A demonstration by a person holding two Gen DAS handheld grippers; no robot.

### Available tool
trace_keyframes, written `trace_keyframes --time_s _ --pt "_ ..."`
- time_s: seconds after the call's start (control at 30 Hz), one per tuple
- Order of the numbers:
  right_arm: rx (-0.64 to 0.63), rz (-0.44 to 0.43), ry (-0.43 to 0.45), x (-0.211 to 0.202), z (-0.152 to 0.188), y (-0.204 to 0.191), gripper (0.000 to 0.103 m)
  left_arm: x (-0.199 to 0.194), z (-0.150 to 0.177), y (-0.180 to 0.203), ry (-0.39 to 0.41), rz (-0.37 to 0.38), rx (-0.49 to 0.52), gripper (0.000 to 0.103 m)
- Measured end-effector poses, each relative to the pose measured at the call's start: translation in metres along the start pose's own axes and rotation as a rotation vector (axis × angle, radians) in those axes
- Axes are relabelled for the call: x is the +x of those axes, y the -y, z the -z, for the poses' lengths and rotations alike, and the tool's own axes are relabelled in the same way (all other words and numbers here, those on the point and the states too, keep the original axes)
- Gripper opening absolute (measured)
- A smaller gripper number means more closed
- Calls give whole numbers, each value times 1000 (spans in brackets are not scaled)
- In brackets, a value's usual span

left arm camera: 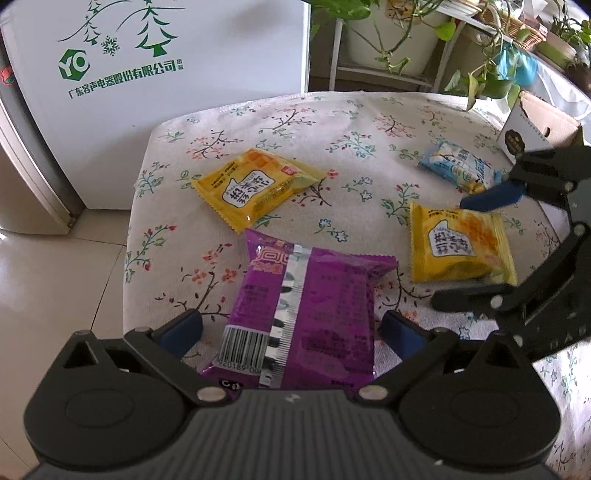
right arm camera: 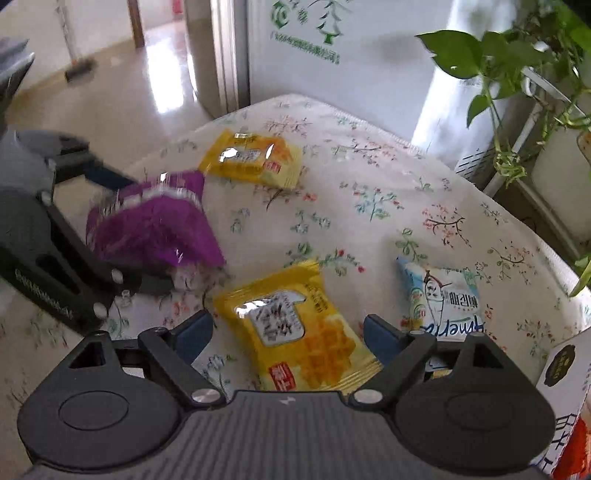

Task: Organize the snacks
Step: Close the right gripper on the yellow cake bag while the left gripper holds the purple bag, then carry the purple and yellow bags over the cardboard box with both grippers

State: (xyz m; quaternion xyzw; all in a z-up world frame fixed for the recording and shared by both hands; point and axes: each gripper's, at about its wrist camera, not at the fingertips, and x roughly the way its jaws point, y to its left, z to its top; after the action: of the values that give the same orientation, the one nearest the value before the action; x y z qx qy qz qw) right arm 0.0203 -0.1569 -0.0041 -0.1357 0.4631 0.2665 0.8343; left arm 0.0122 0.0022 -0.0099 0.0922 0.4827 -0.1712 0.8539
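A purple snack packet (left arm camera: 303,314) lies between the spread fingers of my left gripper (left arm camera: 291,328), which is open around it; neither pad clearly touches it. In the right wrist view the purple packet (right arm camera: 159,225) is blurred beside the left gripper (right arm camera: 122,221). My right gripper (right arm camera: 286,336) is open over a yellow packet (right arm camera: 295,332), also seen in the left wrist view (left arm camera: 458,243) under the right gripper (left arm camera: 480,254). A second yellow packet (left arm camera: 255,184) (right arm camera: 251,158) lies farther back. A blue-white packet (left arm camera: 458,166) (right arm camera: 439,299) lies at the right.
The snacks lie on a floral cloth (left arm camera: 332,122) over a table. A cardboard box (left arm camera: 535,125) (right arm camera: 565,369) stands at the right edge. A white fridge (left arm camera: 166,74) stands behind, with potted plants (left arm camera: 391,33) on a rack. Tiled floor (left arm camera: 55,295) lies left.
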Motion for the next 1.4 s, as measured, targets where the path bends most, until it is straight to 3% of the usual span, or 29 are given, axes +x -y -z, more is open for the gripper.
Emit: trace_keyframes --time_s 0.2,0.57,0.67,0.73,0.9,1.4 --pt "-3 14 -10 -6 -1 -9 76 0 -1 1 -3 -2 3 103" --pt "74 20 7 -5 4 -4 79 1 -3 0 -18 -7 -1 102" --pt "82 22 14 -7 5 -4 75 1 -4 0 -18 -8 -4 102" --pt "103 18 24 -9 4 -5 62 -1 -3 2 -10 0 8 95" --pt "117 42 19 -11 3 -12 58 -8 -4 10 14 23 50 68" --pt "278 161 27 -47 6 -20 57 -21 -5 18 9 22 23 68"
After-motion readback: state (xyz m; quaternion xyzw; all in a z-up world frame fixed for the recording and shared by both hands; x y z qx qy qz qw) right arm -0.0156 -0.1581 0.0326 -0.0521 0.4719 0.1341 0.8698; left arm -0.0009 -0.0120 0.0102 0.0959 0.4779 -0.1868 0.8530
